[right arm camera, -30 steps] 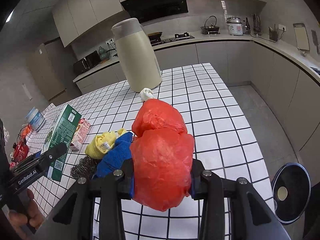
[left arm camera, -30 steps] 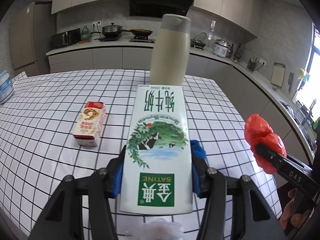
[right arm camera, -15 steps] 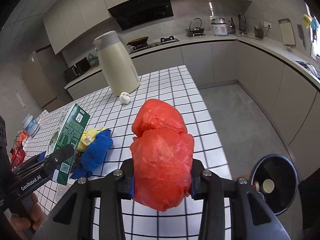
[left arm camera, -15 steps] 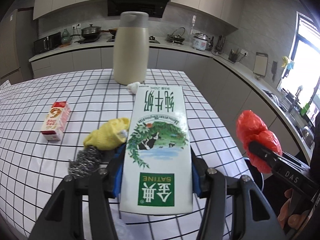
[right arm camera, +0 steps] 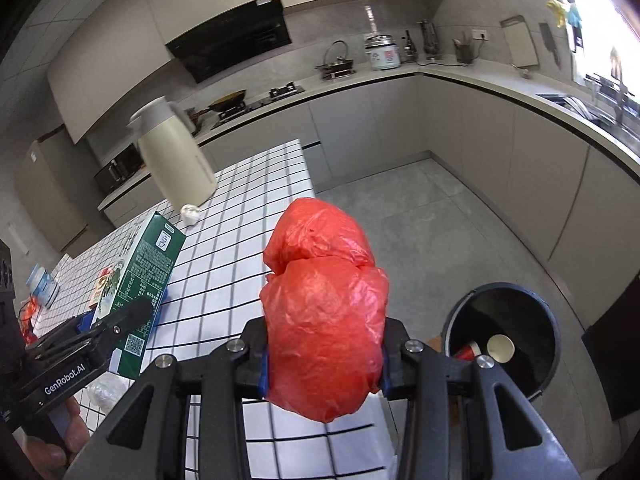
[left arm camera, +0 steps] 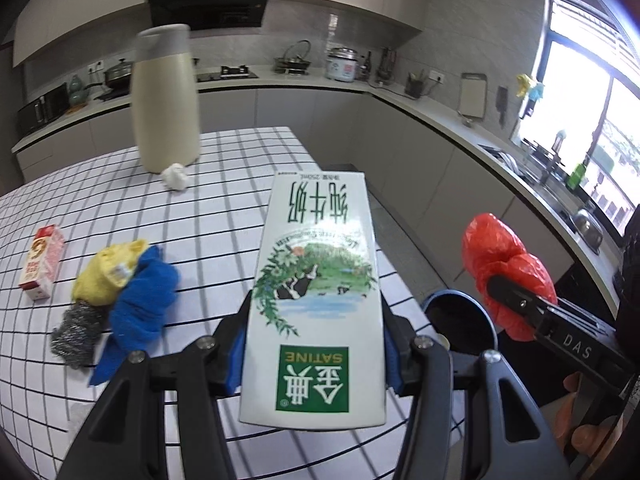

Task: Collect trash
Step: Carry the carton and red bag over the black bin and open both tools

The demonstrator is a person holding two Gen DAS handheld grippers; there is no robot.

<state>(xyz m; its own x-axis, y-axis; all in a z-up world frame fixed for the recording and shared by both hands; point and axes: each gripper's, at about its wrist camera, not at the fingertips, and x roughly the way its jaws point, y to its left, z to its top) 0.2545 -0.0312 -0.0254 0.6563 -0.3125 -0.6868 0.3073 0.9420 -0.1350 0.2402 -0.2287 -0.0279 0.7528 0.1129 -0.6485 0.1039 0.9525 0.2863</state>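
Note:
My left gripper (left arm camera: 314,344) is shut on a white and green milk carton (left arm camera: 316,280), held lengthwise over the right edge of the checked table (left arm camera: 224,216). The same carton (right arm camera: 148,276) shows at the left of the right wrist view. My right gripper (right arm camera: 324,356) is shut on a crumpled red plastic bag (right arm camera: 324,312), also seen as the red bag (left arm camera: 504,272) to the right of the carton. A dark round bin (right arm camera: 504,340) stands on the floor beside the table, with a paper cup inside; the bin (left arm camera: 460,320) lies between the two grippers.
On the table lie a yellow cloth (left arm camera: 108,272), a blue cloth (left arm camera: 144,300), a steel scourer (left arm camera: 76,332), a small red and white carton (left arm camera: 40,264), a crumpled white paper ball (left arm camera: 176,176) and a tall cream jug (left arm camera: 166,100). Kitchen counters ring the floor.
Both grippers have swung right with their loads, off the table's middle toward its right edge. The bin has come into view and drawn closer; the cloths and small carton have slid left.

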